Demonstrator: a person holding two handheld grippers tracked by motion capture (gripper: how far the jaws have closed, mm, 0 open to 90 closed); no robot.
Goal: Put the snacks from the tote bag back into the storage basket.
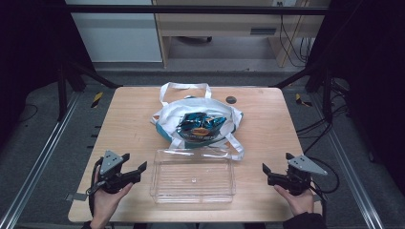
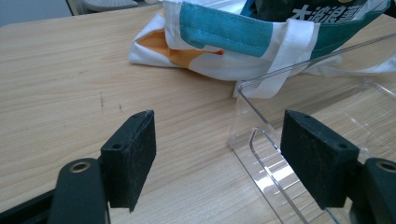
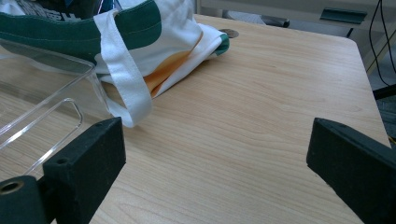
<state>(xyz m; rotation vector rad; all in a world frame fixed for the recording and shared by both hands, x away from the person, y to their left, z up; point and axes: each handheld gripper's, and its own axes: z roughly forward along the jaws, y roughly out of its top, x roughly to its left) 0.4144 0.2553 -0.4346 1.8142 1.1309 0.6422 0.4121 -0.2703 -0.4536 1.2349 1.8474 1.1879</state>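
A white tote bag [image 1: 197,113] with a teal rim lies open at the middle of the wooden table [image 1: 129,119], its bag body [image 2: 219,37] close ahead in the left gripper view. A dark blue snack packet [image 1: 200,125] lies in its mouth. In front of it stands a clear plastic tray [image 1: 193,176], empty. My left gripper [image 1: 134,164] rests on the table left of the tray, jaws open, with the tray's corner [image 2: 261,140] between them. My right gripper [image 1: 276,165] sits right of the tray, open, over bare wood. A white strap [image 3: 122,70] hangs by the tray edge [image 3: 46,116].
A small dark round disc [image 1: 231,99] lies on the table behind the bag. Black frame posts [image 1: 67,81] stand at the table's far corners. A wooden cabinet [image 1: 229,24] and cables [image 1: 291,38] are on the floor beyond.
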